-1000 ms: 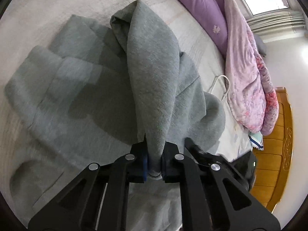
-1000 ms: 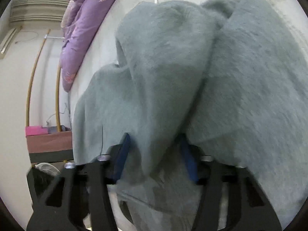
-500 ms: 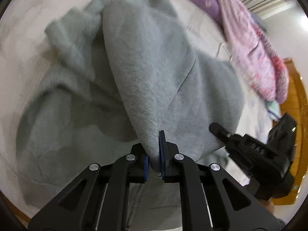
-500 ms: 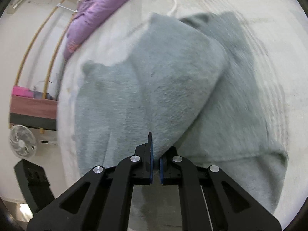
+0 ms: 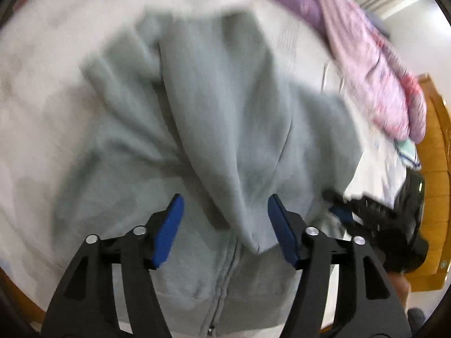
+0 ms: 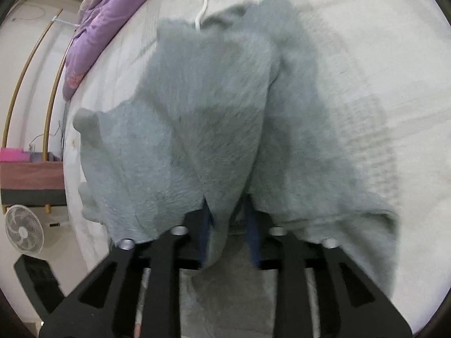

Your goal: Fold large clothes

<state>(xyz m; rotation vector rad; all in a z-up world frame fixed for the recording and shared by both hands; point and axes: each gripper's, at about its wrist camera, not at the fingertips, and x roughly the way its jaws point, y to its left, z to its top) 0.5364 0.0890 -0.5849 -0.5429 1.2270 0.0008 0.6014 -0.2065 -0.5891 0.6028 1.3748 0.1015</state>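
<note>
A grey zip-up hoodie [image 5: 220, 98] lies bunched on the pale bed sheet [image 5: 42, 98], its zipper running toward me. My left gripper [image 5: 224, 200] hovers over its lower part, jaws opening and wide apart. A loose fold of the hoodie sags between the blue pads [image 5: 169, 231], near the right one and not squeezed. In the right wrist view, the hoodie [image 6: 214, 98] drapes over my right gripper [image 6: 227, 208]. Its jaws are opening and stand a little apart, with a fold hanging slack between them.
A purple and pink quilt [image 5: 375, 64] is heaped along the far side of the bed beside a wooden bed frame [image 5: 434, 146]. A white cable [image 6: 203, 2] lies on the sheet beyond the hoodie. A white fan [image 6: 24, 232] and a low bench [image 6: 31, 177] stand beside the bed.
Both grippers were shut on folds of the hoodie and have now parted their jaws, the left widely. The folds have gone slack and both views have shifted over the garment.
</note>
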